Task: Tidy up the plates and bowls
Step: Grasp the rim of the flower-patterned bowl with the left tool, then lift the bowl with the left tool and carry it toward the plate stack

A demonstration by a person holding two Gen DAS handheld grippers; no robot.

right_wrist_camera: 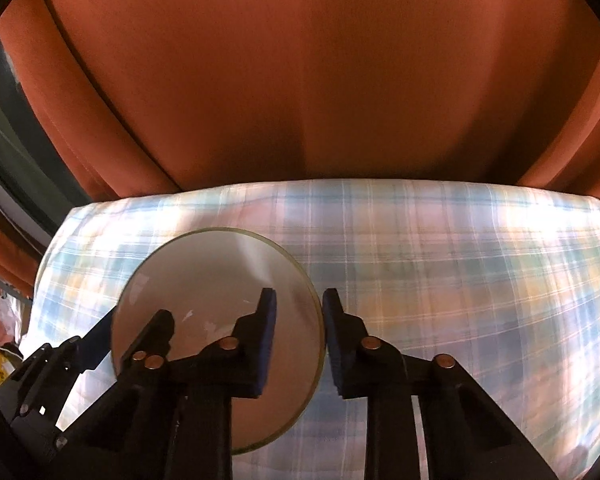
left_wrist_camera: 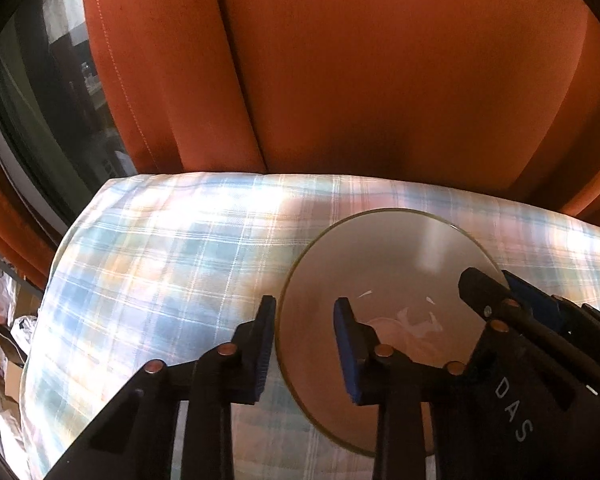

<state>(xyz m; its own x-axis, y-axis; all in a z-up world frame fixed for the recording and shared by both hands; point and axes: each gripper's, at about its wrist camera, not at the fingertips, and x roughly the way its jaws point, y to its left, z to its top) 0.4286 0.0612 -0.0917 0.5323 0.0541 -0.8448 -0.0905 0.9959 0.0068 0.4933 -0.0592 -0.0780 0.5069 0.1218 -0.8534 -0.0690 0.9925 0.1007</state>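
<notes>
With each tool set astride an opposite edge of the plate [left_wrist_camera: 384, 280], the step in hand looks like a two-handed pick-up of a single dish. The plate, pale with a thin gold rim and a faint pink print near its middle, lies flat on a plaid cloth [left_wrist_camera: 160, 260] over what may be a cushion or padded seat, in front of an orange upholstered backrest [left_wrist_camera: 340, 80]. The left tool [left_wrist_camera: 306, 344] has one blue pad just outside the plate's left rim and the other over its face; the right tool [right_wrist_camera: 298, 336] mirrors this at the plate's right rim. Both are clenched on the rim, by my reading, though the pads' contact is hard to make out. No bowl or second plate shows. Next, I judge, comes a level, even lift with both tools rising together, since the glazed rim could slip or tilt.
</notes>
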